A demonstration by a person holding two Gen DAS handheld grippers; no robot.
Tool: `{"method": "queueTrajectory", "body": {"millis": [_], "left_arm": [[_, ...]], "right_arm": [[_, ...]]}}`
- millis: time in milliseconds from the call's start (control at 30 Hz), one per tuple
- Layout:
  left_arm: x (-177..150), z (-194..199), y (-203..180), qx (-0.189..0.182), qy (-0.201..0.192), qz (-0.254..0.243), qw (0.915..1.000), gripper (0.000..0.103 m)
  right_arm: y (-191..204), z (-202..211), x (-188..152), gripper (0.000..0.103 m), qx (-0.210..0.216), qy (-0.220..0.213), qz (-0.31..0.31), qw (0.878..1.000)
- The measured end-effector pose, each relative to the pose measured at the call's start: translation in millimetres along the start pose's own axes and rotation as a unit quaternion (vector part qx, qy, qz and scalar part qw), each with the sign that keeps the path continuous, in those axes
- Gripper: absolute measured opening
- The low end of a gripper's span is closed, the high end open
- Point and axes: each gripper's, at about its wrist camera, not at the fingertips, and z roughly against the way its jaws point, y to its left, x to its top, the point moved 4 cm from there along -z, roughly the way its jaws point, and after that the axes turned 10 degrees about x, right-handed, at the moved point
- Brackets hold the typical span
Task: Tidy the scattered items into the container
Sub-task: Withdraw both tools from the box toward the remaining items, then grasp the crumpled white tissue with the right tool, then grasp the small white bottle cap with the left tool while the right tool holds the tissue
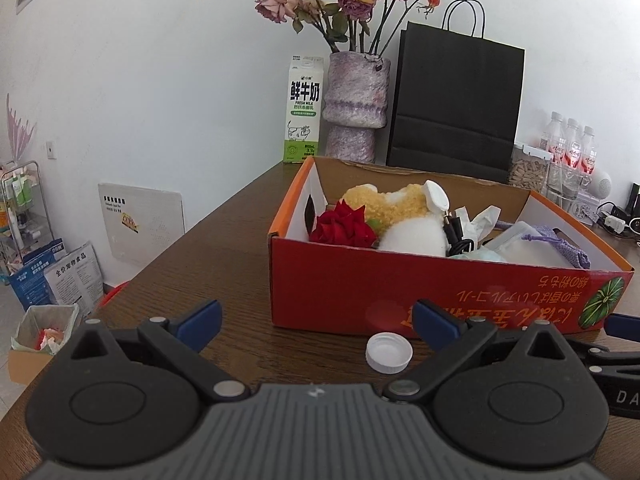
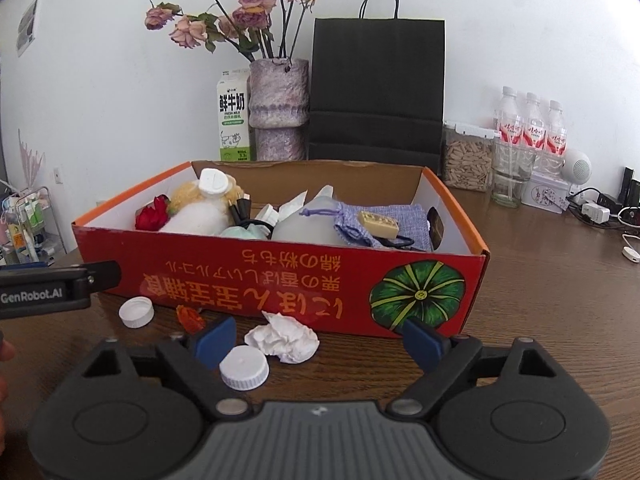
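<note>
A red cardboard box (image 1: pixel 328 280) (image 2: pixel 280 280) stands on the brown wooden table and holds a plush toy, a red rose, cables, a purple pouch and other items. My left gripper (image 1: pixel 318 326) is open and empty, with a white bottle cap (image 1: pixel 389 352) between its fingers near the right one. My right gripper (image 2: pixel 320 344) is open and empty. Between its fingers lie a crumpled tissue (image 2: pixel 284 338) and a white cap (image 2: pixel 244 368). Another white cap (image 2: pixel 136 312) and a small orange-red scrap (image 2: pixel 190 318) lie in front of the box.
Behind the box stand a milk carton (image 1: pixel 304 110), a vase of dried roses (image 1: pixel 356 104), a black paper bag (image 1: pixel 456 108), a jar and water bottles (image 2: pixel 528 128). Chargers and cables lie at the right (image 2: pixel 600 212). The table's left edge drops to a bin (image 1: pixel 44 328).
</note>
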Motion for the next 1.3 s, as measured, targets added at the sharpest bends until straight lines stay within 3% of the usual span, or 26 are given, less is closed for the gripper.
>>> {"method": "queueTrajectory", "body": {"millis": [100, 167, 200, 233, 867, 1067, 1300], "left_arm": [[-2, -2, 2, -0.003, 0.009, 0.004, 1.0, 0.103], [-2, -3, 1, -0.005, 0.013, 0.001, 0.9999, 0.103], [-3, -4, 1, -0.005, 0.016, -0.001, 0.9999, 0.103], [-3, -5, 0, -0.006, 0.018, -0.003, 0.9998, 0.103], [-8, -15, -11, -0.022, 0.057, -0.032, 0.9976, 0.103], [-13, -21, -23, -0.028, 0.082, -0.069, 0.9939, 0.087], [-14, -19, -29, -0.028, 0.076, -0.083, 0.9933, 0.078]], "right_arm": [[0, -12, 1, 0.071, 0.006, 0.017, -0.012, 1.0], [-1, -17, 0, 0.049, 0.017, 0.029, -0.02, 0.999], [-3, -17, -1, 0.029, 0.021, 0.034, -0.025, 0.999], [-4, -17, -1, 0.023, 0.023, 0.034, -0.03, 0.999], [-21, 14, -4, 0.022, 0.007, -0.017, -0.027, 0.999], [-24, 17, -5, 0.022, 0.008, -0.019, -0.027, 0.999], [-16, 18, -6, 0.022, 0.016, -0.018, -0.012, 1.0]]}}
